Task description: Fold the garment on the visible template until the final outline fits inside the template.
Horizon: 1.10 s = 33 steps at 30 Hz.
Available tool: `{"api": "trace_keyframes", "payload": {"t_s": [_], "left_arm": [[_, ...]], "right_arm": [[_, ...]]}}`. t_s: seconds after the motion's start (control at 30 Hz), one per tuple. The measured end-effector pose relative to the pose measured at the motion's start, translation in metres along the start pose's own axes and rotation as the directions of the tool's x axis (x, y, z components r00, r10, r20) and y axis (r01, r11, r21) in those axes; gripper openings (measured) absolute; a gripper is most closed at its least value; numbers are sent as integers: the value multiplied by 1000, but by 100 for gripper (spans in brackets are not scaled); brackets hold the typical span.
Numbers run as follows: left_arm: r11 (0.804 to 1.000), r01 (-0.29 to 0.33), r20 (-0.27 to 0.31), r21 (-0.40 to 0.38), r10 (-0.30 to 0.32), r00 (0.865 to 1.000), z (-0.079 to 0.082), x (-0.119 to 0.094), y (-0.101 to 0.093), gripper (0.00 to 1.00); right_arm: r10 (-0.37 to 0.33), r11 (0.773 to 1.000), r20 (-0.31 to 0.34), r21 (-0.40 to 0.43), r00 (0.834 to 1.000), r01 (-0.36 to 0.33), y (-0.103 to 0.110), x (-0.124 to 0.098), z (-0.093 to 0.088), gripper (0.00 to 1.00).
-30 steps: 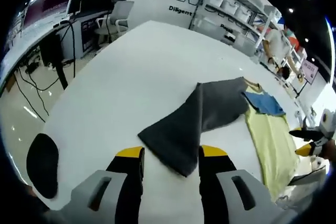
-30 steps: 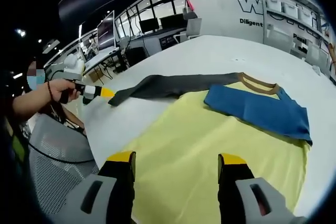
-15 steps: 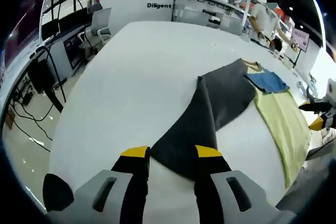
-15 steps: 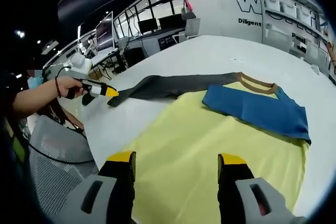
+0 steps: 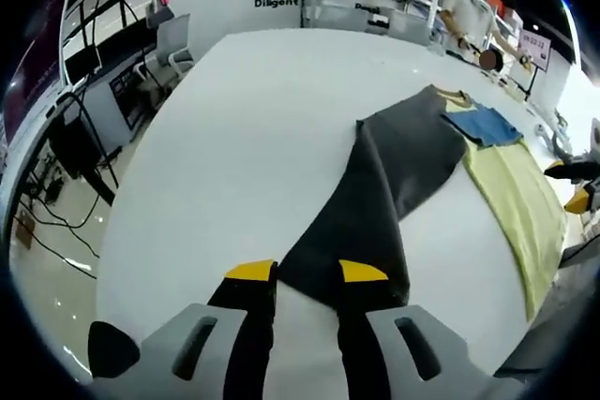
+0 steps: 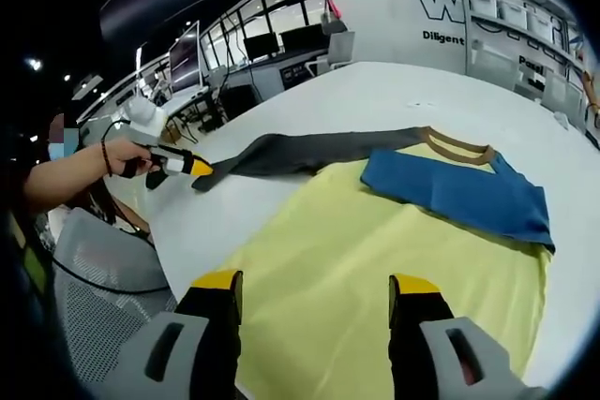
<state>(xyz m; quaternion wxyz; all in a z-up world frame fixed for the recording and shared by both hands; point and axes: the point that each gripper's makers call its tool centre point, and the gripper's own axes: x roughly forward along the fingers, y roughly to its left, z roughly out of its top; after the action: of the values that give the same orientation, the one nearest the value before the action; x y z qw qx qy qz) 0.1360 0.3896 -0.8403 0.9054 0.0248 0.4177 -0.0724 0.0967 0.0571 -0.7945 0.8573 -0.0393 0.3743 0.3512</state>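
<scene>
White table takes up most of the room. Garment lies flat on it: yellow body near R gripper, blue sleeve folded across far part, grey sleeve stretched out twd L gripper. L jaws nearly together, w/ grey cuff corner between the tips; can't tell if clamped. R jaws wide apart, nothing in them, above yellow cloth.

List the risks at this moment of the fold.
1. The left claw sits at the very tip of the gray sleeve; a thin bite there may slip when pulled.
2. The right claw hovers open over the yellow panel, so nothing pins the garment and it may drag across the white table.
</scene>
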Motion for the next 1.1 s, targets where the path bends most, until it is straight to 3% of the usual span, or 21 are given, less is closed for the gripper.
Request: {"api": "trace_keyframes", "payload": {"t_s": [0.13, 0.23, 0.37, 0.6, 0.9, 1.0, 1.1], "left_arm": [[999, -25, 11, 25, 25, 1000, 1, -1, 0, 17], [999, -23, 28, 26, 22, 999, 3, 1, -2, 6], [995, -42, 27, 94, 40, 999, 3, -1, -4, 4], [997, -49, 69, 60, 45, 997, 9, -9, 0, 4], [992, -121, 154, 22, 116, 981, 38, -26, 25, 4], [993, -116, 234, -30, 120, 965, 56, -31, 30, 4], [990, -139, 227, -14, 139, 964, 61, -31, 37, 4]], "right_arm": [[-6, 1000, 3, 4, 1000, 6, -1, 0, 1, 60], [-8, 1000, 4, 6, 1000, 8, -1, -1, 0, 60], [-9, 1000, 3, 7, 1000, 9, 0, -1, -1, 60], [-12, 1000, 11, 5, 1000, 11, -1, -3, 0, 60], [-6, 1000, 13, 2, 1000, 6, 1, -3, -1, 61], [3, 1000, 30, 8, 1000, -3, 4, -4, 1, 61], [1, 1000, 29, 5, 1000, -1, 3, -3, 1, 61]]}}
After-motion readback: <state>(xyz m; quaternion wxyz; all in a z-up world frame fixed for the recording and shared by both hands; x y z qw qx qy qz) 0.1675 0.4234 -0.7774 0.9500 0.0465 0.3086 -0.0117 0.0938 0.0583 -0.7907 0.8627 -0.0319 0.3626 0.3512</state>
